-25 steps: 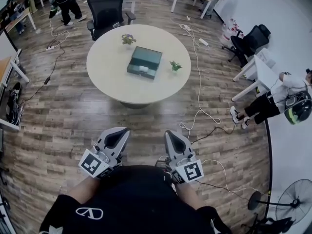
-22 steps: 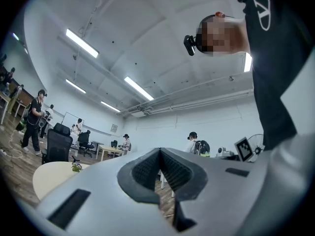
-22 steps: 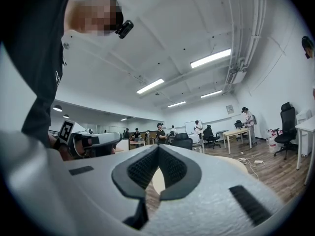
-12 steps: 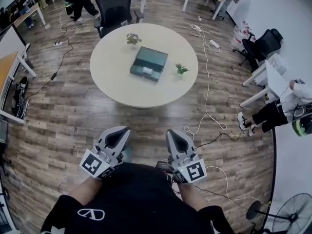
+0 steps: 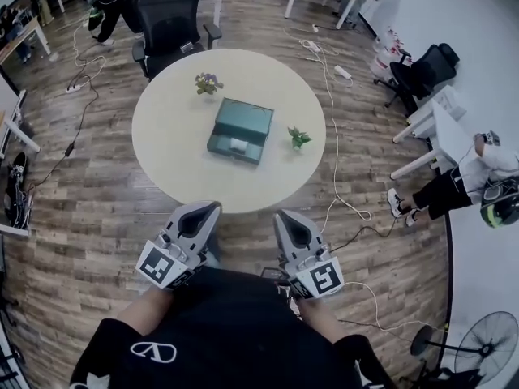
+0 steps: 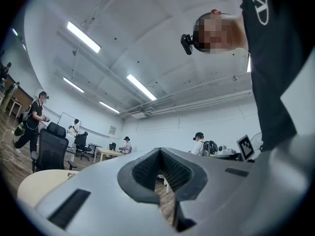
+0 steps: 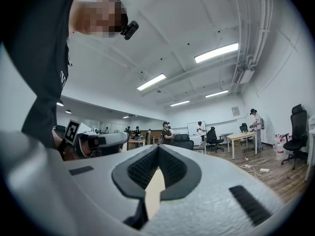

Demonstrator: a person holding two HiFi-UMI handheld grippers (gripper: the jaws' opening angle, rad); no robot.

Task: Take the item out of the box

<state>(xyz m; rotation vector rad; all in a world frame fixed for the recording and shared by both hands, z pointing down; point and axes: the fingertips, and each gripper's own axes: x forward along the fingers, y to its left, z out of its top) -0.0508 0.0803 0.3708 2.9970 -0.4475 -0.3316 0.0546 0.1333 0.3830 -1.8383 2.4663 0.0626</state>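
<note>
A dark green box [image 5: 240, 130] lies flat in the middle of the round cream table [image 5: 162, 144], with a small white item [image 5: 238, 144] on its near part. Both grippers are held close to my body, just short of the table's near edge and well apart from the box. My left gripper [image 5: 200, 211] has its jaws together with nothing between them; in the left gripper view its tips [image 6: 160, 156] meet. My right gripper [image 5: 289, 219] is shut and empty too, its tips [image 7: 157, 151] closed in the right gripper view.
Two small potted plants [image 5: 208, 82] [image 5: 298, 138] stand on the table beside the box. A black office chair [image 5: 169, 19] is at the far side. A white cable [image 5: 334, 136] trails over the wood floor at right, near a seated person [image 5: 462, 181] and a fan [image 5: 478, 347].
Both grippers and I have moved forward towards the table; its near edge now lies just beyond the gripper tips. The jaws have stayed shut and the box has not moved.
</note>
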